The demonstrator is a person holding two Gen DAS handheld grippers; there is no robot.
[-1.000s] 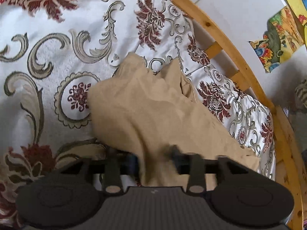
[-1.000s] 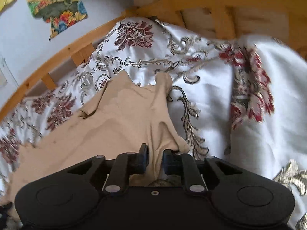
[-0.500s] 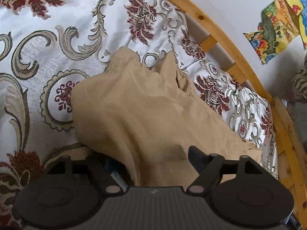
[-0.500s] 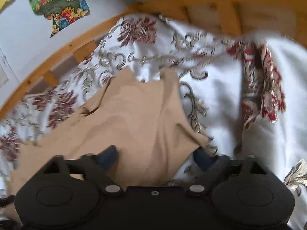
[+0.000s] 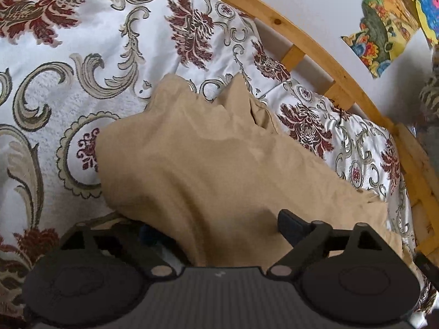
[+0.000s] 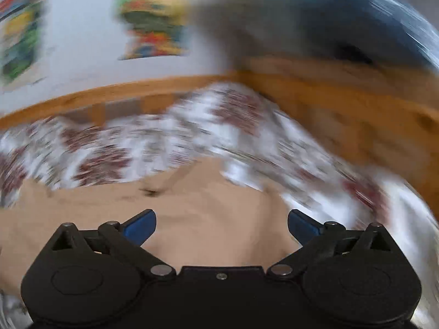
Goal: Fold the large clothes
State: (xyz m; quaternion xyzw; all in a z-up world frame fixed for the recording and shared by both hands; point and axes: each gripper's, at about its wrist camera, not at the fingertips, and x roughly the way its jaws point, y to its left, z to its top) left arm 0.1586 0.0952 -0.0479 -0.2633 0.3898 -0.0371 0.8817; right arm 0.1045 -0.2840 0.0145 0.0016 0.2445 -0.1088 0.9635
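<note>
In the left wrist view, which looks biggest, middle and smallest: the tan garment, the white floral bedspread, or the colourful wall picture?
As they look in this view:
1. White floral bedspread
2. Tan garment, though it lies nearer the camera
3. Colourful wall picture, smallest and farthest away

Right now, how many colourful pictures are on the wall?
2 in the left wrist view: one picture right of the bed rail, another cut off at the frame's edge. More may be hidden.
</note>
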